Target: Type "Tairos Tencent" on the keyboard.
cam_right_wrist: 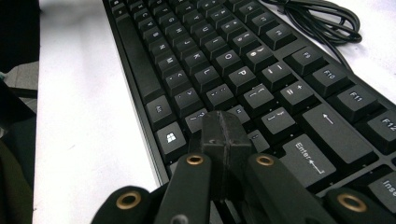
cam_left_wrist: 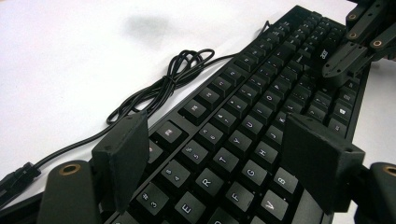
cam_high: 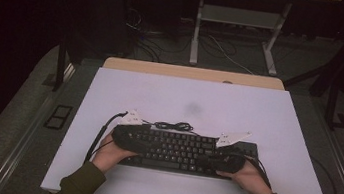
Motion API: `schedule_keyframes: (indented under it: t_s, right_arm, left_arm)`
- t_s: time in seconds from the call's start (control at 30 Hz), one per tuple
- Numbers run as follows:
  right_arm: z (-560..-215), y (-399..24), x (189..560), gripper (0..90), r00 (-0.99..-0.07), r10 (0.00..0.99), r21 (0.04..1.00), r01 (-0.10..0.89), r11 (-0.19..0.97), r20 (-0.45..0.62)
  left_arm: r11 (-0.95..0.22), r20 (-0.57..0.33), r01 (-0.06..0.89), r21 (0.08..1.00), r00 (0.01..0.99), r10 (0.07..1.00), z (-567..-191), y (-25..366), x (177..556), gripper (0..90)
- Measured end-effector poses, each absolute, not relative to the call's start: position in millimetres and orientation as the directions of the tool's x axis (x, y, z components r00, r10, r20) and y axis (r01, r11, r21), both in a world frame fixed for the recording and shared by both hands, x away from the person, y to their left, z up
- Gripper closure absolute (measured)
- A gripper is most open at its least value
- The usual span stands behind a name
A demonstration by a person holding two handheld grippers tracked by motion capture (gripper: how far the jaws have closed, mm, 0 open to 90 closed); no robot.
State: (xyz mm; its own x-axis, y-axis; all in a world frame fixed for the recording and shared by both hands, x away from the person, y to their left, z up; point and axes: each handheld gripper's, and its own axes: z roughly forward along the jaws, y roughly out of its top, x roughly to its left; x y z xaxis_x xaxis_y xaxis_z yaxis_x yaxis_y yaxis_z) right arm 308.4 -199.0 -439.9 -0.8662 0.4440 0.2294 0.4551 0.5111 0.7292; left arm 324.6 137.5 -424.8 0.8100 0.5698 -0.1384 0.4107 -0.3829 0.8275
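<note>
High view shows the black keyboard (cam_high: 183, 151) near the table's (cam_high: 268, 119) near edge; left gripper (cam_left_wrist: 215, 154) has its jaws apart over the left keys, right gripper (cam_right_wrist: 224, 133) has them pressed together over the right keys.

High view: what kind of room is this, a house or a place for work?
Probably a workroom or lab, not a home. A plain white table holds a black keyboard, and behind it stands another desk frame with loose cables on the floor.

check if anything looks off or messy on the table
Nothing looks damaged or spilled. The black keyboard lies flat and square on the white table. Its cable sits in a loose tangle just behind it, and a faint grey smudge marks the tabletop farther back.
</note>
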Motion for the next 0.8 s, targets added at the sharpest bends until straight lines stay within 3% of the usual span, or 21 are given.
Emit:
schedule_keyframes:
  t_s: [0.4,0.5,0.8]
  right_arm:
    - [-441.9,-198.1,308.0,89.2,-0.866,0.445,0.722,0.457,0.52,0.228]
    - [-441.9,-198.0,308.0,89.3,-0.866,0.445,0.722,0.457,0.52,0.228]
    - [-441.8,-197.9,307.7,89.3,-0.865,0.447,0.721,0.459,0.519,0.229]
  left_arm:
    - [-0.374,-0.144,0.416,0.829,0.805,0.576,-424.0,139.5,325.6,24.6]
    - [-0.379,-0.144,0.415,0.827,0.808,0.572,-424.2,139.5,325.8,33.8]
    - [-0.431,-0.158,0.427,0.795,0.832,0.532,-432.0,134.2,329.5,76.2]
